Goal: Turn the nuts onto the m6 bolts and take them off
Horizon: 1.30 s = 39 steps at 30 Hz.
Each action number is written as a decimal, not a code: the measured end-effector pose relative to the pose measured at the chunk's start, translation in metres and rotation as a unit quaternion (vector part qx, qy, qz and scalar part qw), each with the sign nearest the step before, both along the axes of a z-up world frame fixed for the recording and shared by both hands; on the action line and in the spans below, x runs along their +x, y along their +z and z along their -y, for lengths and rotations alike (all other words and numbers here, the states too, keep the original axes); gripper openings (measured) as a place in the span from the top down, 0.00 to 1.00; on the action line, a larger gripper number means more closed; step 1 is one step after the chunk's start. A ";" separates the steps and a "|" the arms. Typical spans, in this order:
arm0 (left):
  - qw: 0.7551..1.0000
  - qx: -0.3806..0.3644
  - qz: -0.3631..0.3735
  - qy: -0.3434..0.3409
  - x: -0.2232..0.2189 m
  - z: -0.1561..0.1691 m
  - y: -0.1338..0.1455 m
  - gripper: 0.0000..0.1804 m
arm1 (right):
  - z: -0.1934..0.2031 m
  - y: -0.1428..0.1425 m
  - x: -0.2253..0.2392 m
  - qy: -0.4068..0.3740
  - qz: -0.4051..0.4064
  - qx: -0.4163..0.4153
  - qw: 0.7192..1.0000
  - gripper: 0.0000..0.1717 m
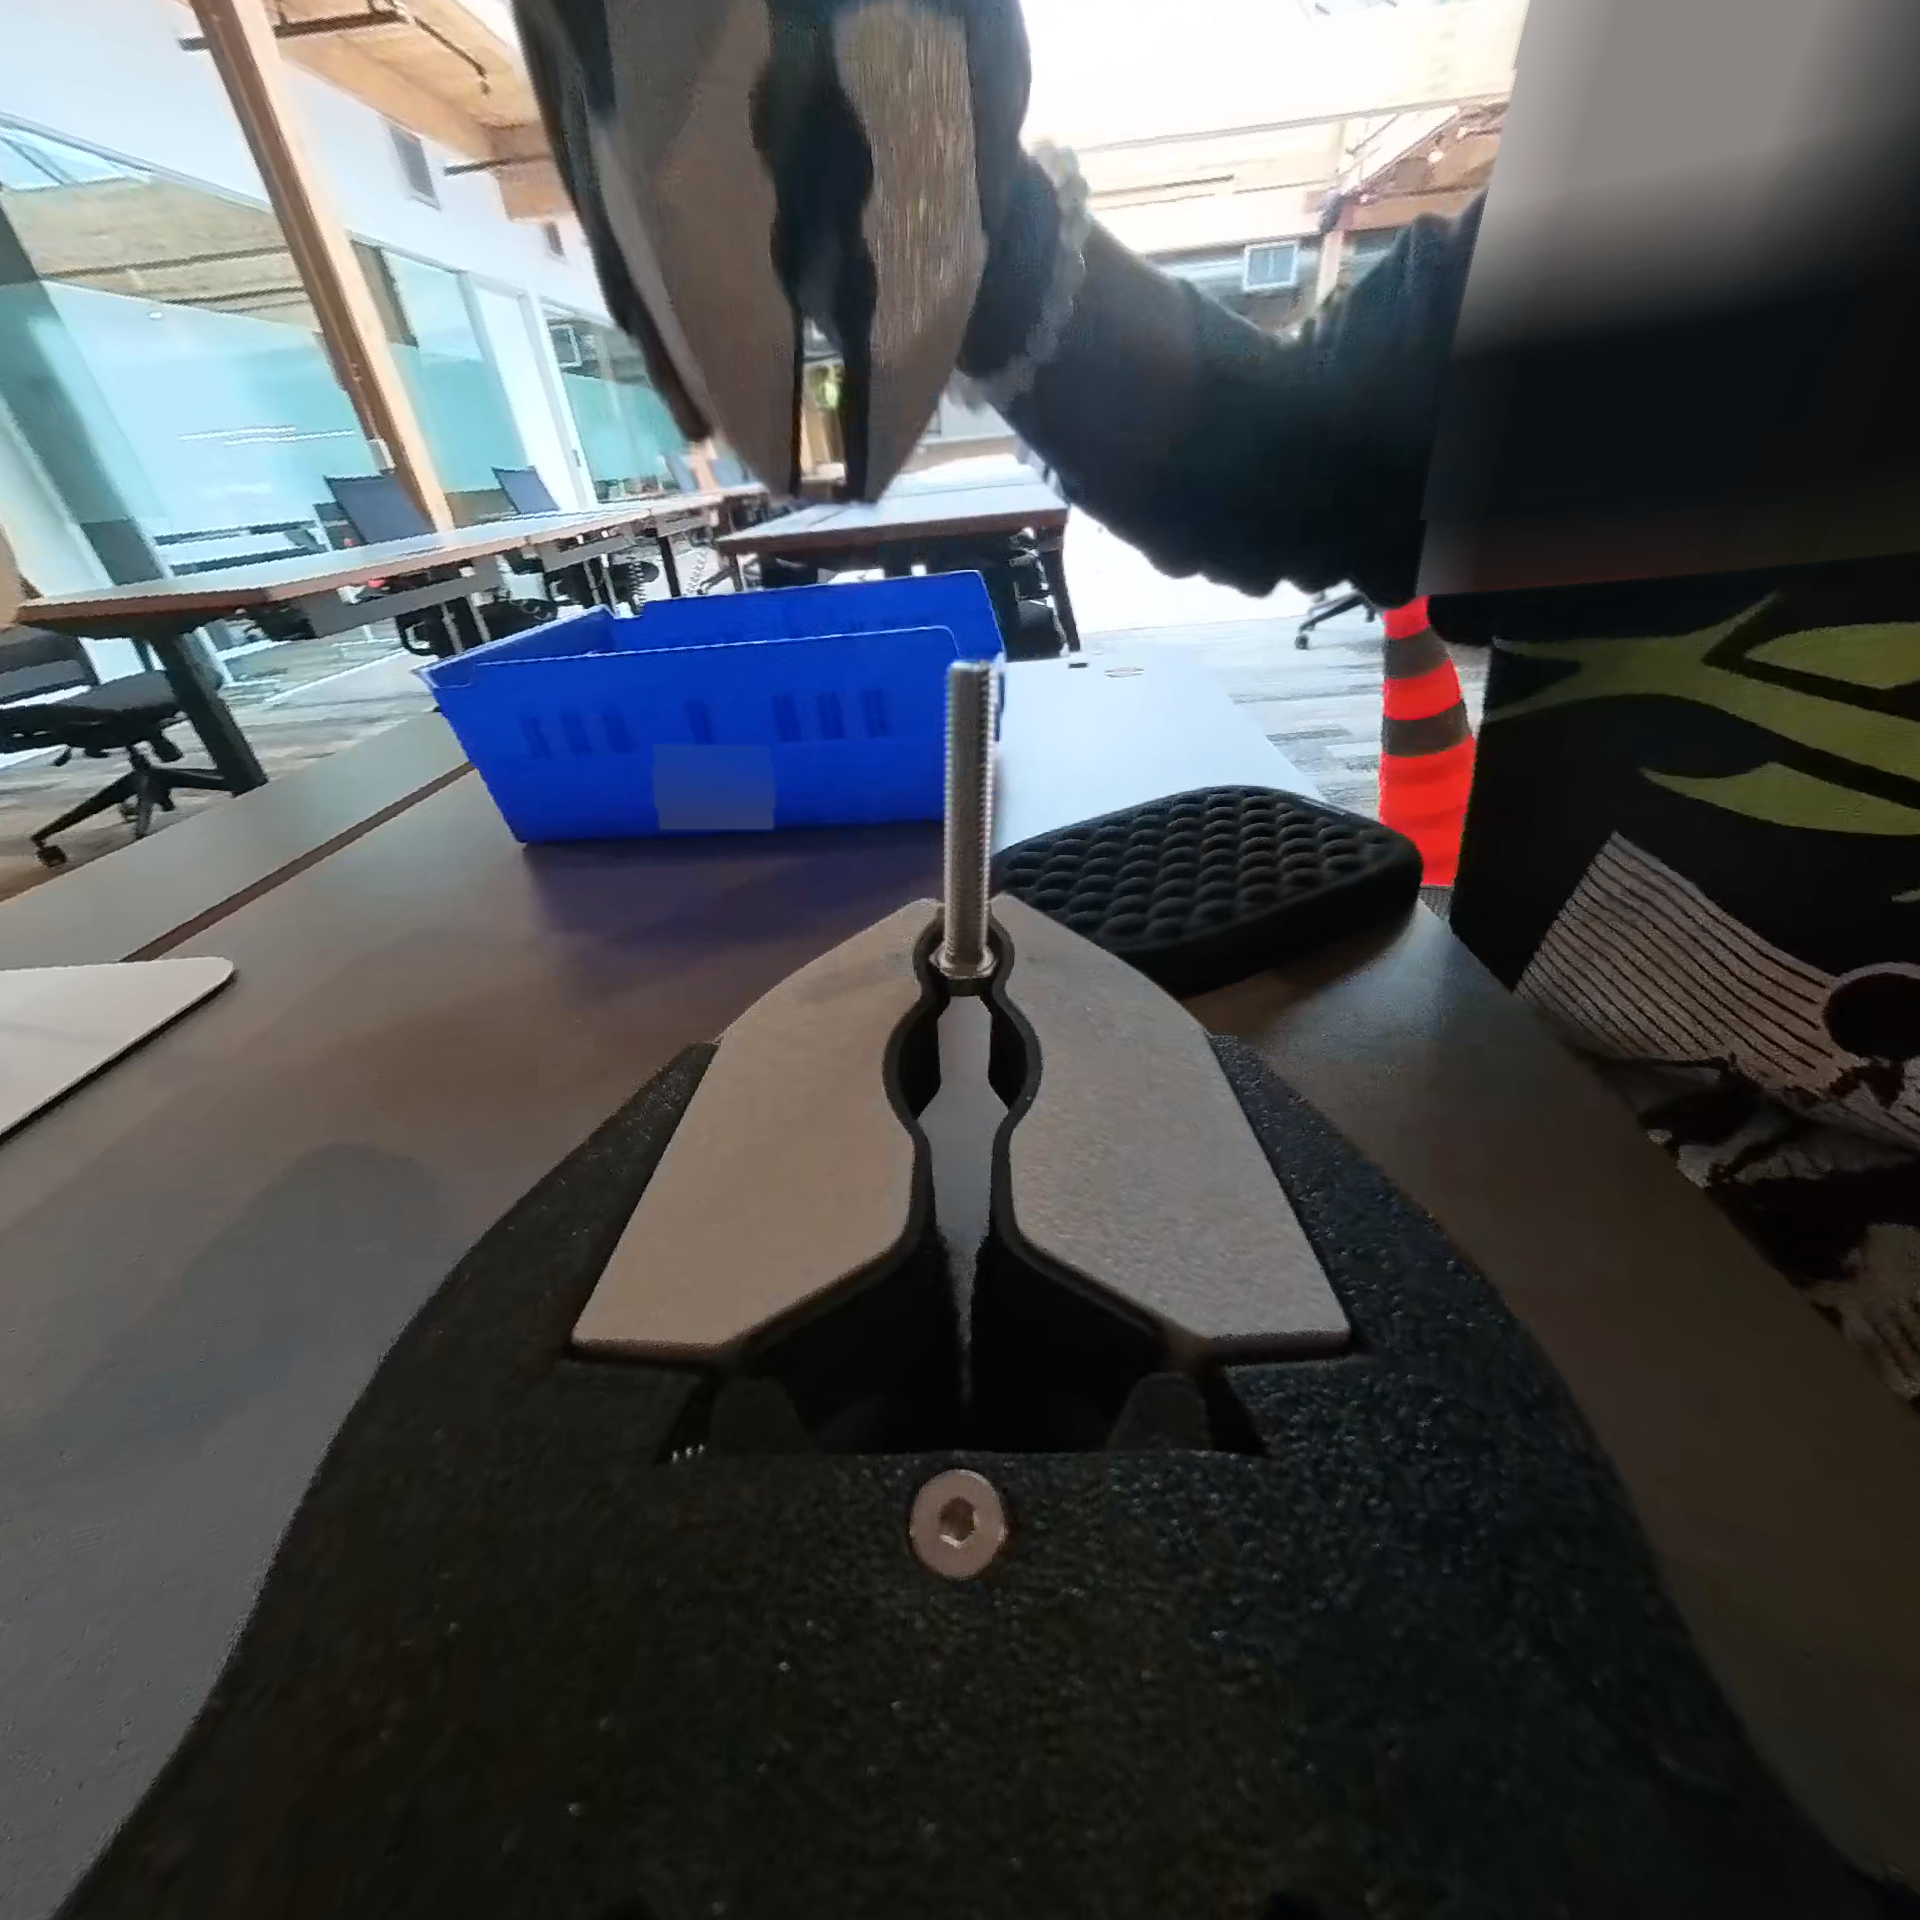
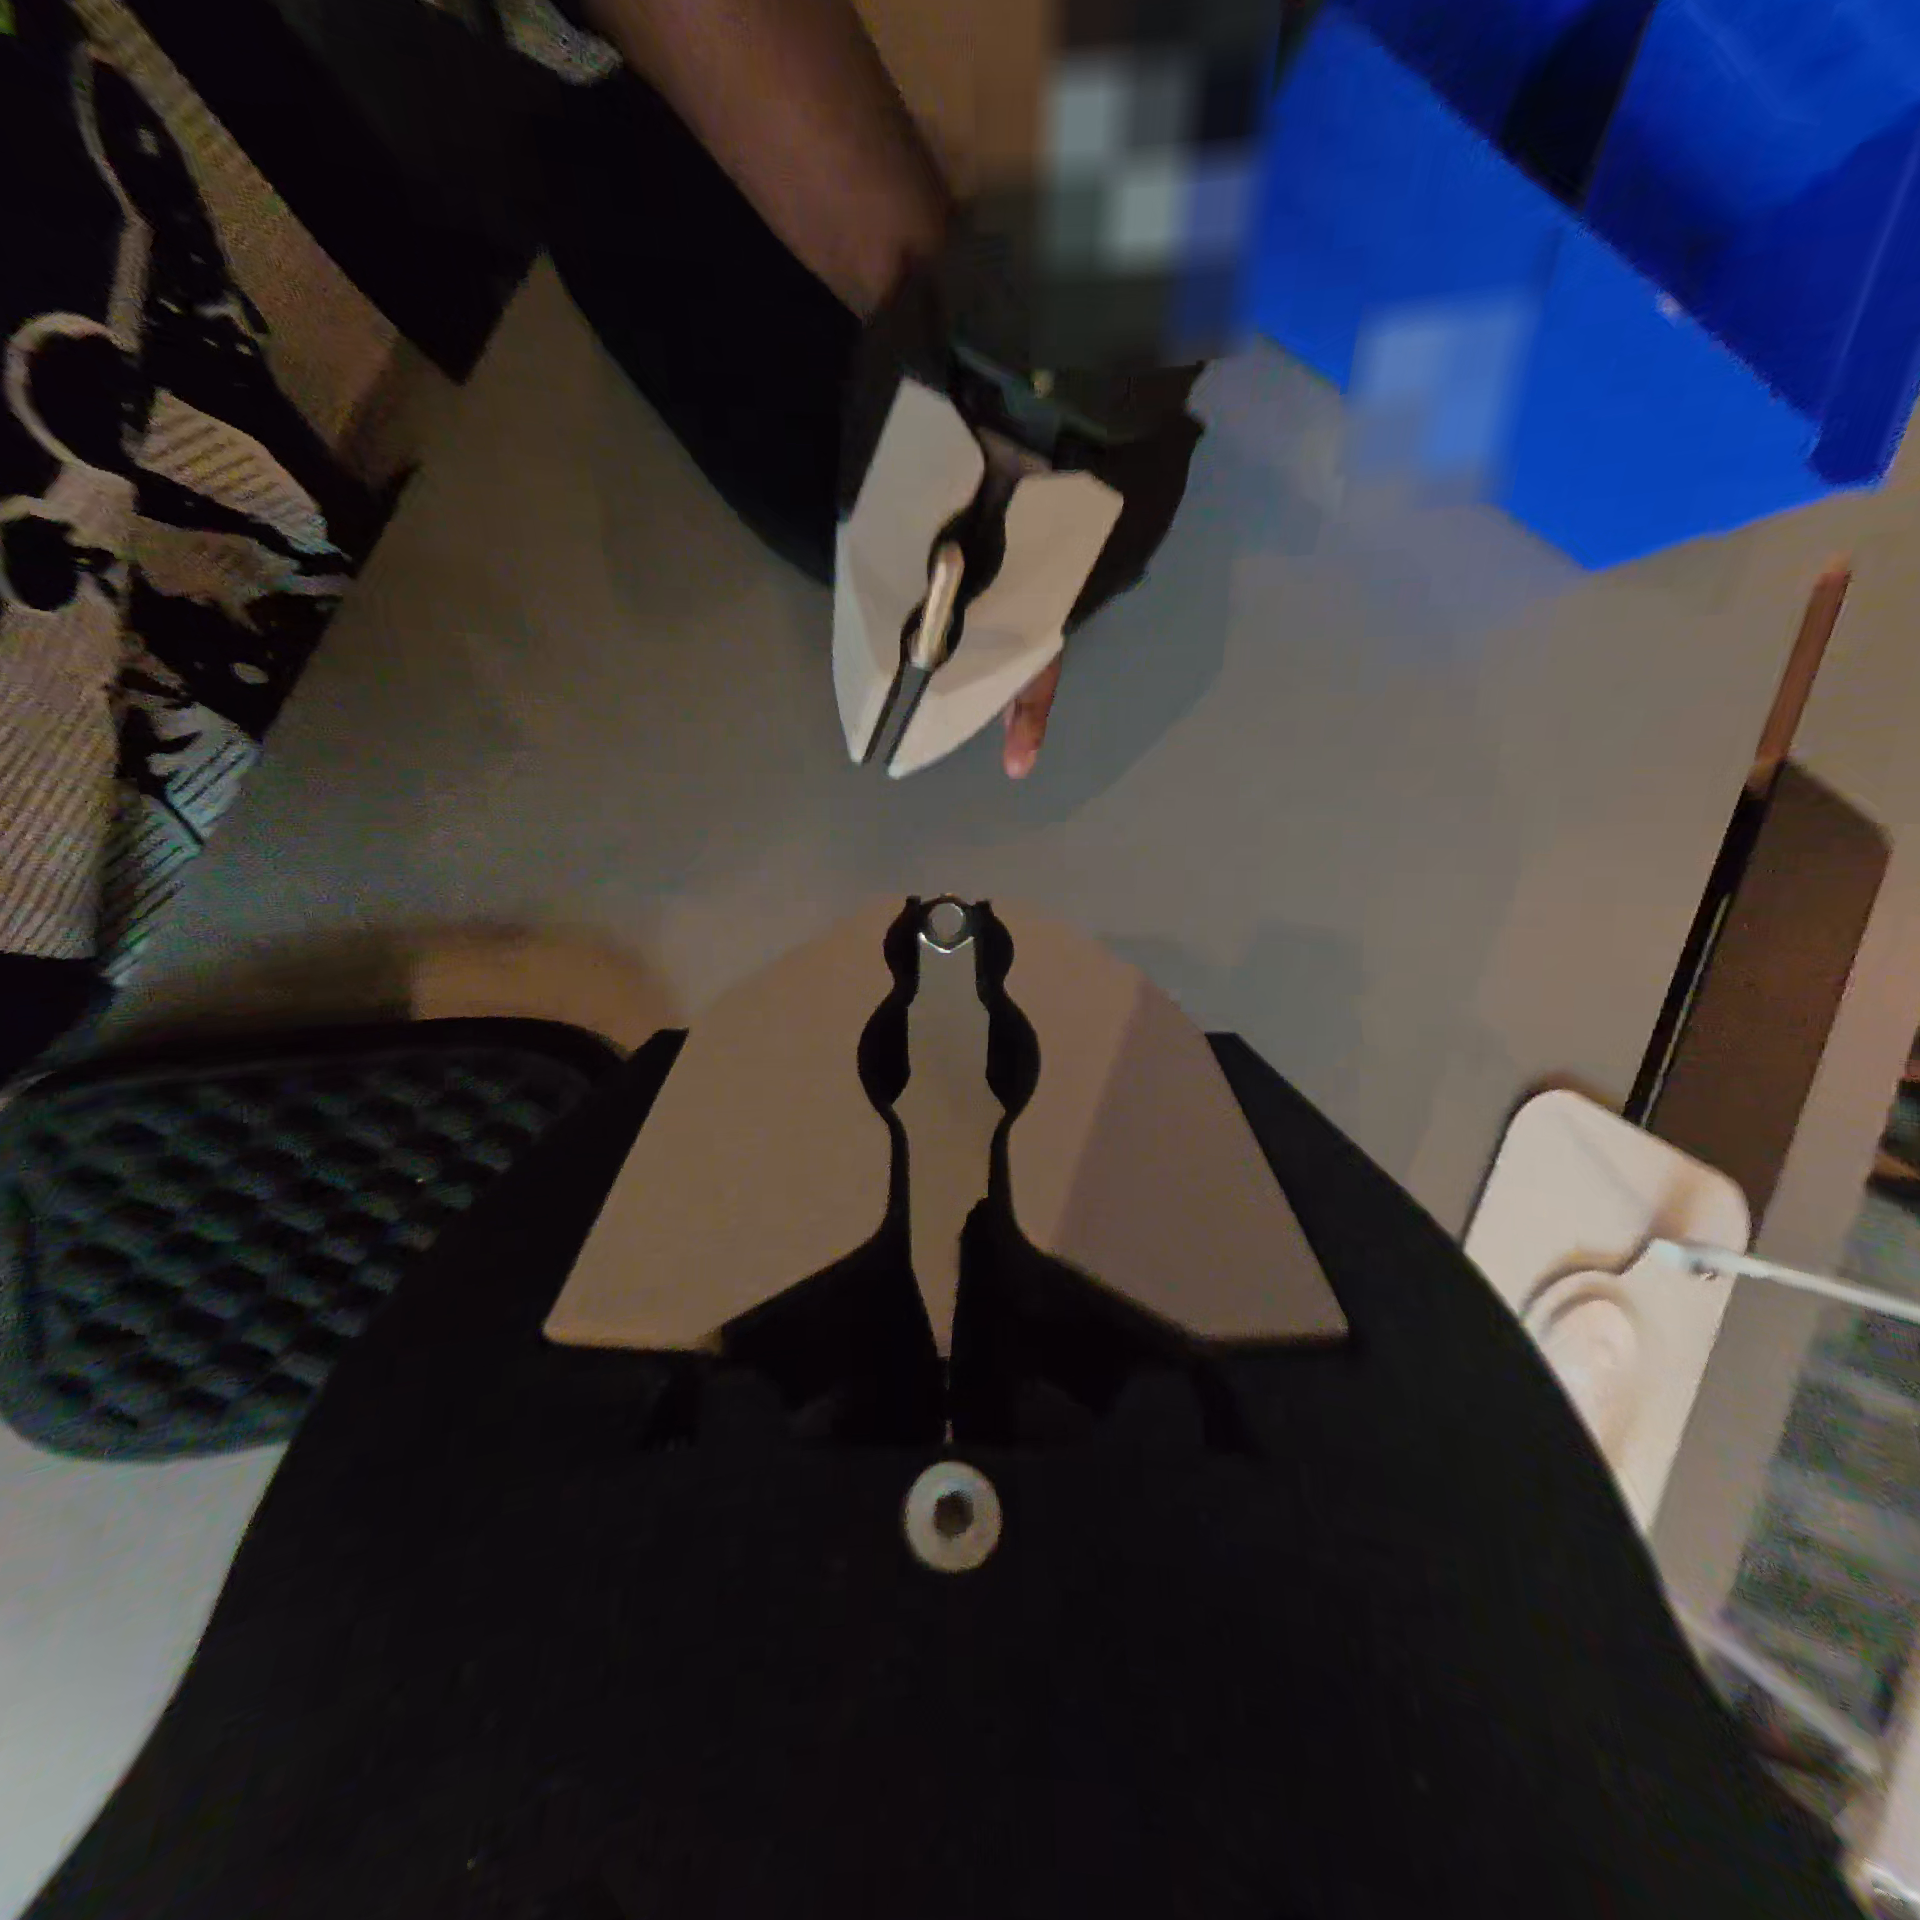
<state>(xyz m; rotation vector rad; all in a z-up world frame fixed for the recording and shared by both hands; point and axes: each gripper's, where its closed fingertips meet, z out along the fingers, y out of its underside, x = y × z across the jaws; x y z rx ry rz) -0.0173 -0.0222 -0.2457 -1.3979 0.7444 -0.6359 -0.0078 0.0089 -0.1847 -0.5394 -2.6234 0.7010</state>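
Observation:
In the left wrist view my left gripper (image 1: pixel 966 951) is shut on a silver bolt (image 1: pixel 968 810). The bolt stands upright, its threaded shank rising from the fingertip notch. My right gripper (image 1: pixel 826 473) hangs above it, tips pointing down, apart from the bolt's top. In the right wrist view my right gripper (image 2: pixel 945 920) is shut on a small silver nut (image 2: pixel 945 927), pinched at the very tips with its hole facing the camera. Beyond it the left gripper (image 2: pixel 883 753) shows with the bolt (image 2: pixel 938 613) between its fingers, seen almost end on.
A blue bin (image 1: pixel 727 717) stands on the dark table (image 1: pixel 312 1039) behind the bolt and also shows in the right wrist view (image 2: pixel 1538 312). A black honeycomb mat (image 1: pixel 1205 883) lies to the right. An orange cone (image 1: pixel 1423 748) stands beyond. A person's patterned garment (image 1: pixel 1714 831) is at right. Tip to tip, the grippers are about 8 cm apart.

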 end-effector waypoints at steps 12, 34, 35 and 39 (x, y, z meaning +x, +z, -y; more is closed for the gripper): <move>0.999 0.000 -0.004 -0.047 0.012 0.009 -0.001 0.98 | 0.060 0.040 -0.019 0.187 0.019 0.065 0.980 0.95; 0.999 -0.004 0.014 -0.047 0.010 0.008 0.002 0.98 | 0.068 -0.017 -0.028 0.295 0.092 0.128 0.943 0.95; 0.999 -0.004 0.013 -0.046 0.010 0.008 0.001 0.98 | 0.067 -0.017 -0.029 0.294 0.091 0.128 0.943 0.95; 0.999 -0.006 0.014 -0.042 0.009 0.007 0.001 0.98 | 0.067 -0.019 -0.029 0.293 0.088 0.129 0.943 0.95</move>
